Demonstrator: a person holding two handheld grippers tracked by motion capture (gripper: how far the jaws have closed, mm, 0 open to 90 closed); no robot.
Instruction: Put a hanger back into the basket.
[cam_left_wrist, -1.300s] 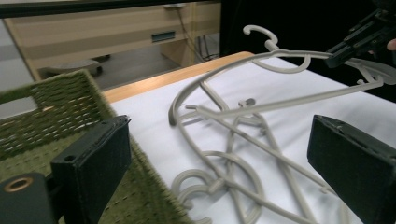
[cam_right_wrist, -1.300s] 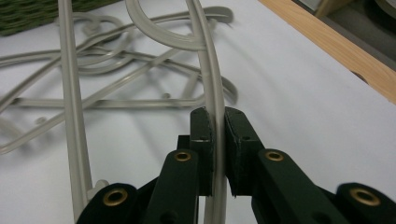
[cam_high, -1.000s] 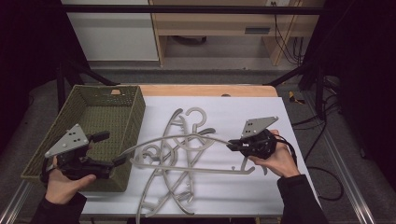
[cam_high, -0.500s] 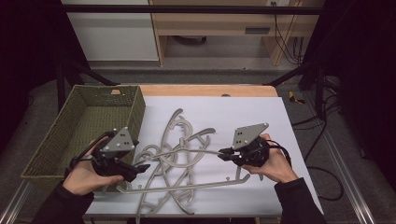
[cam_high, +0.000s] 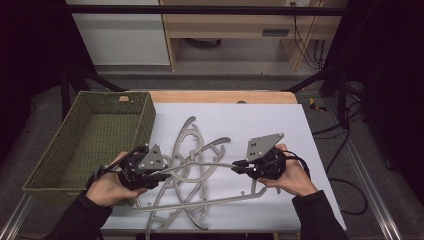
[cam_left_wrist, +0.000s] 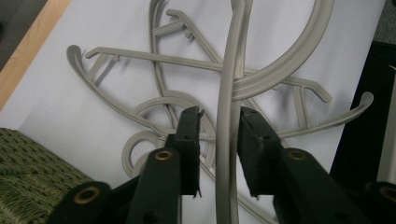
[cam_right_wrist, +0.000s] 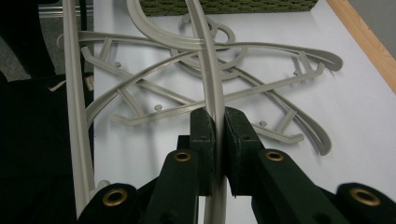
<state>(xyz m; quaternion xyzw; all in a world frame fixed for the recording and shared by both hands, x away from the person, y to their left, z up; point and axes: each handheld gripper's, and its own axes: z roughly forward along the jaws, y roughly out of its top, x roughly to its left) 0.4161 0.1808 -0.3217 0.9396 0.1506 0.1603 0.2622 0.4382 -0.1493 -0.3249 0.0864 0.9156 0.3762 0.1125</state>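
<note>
High view above the table (cam_high: 300, 130); both gripper views close, sharing grey hangers (cam_left_wrist: 224, 70).

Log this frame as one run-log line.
scene: grey hangers piled on table, basket left | right gripper: shut on hanger | left gripper: fingers closing around same hanger, gap left

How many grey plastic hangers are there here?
4 visible: the lifted hanger above the pile, the far hanger at the pile's back, the long hanger across the front, and the nearest hanger at the front edge. They're tangled, so others may be hidden.
</note>
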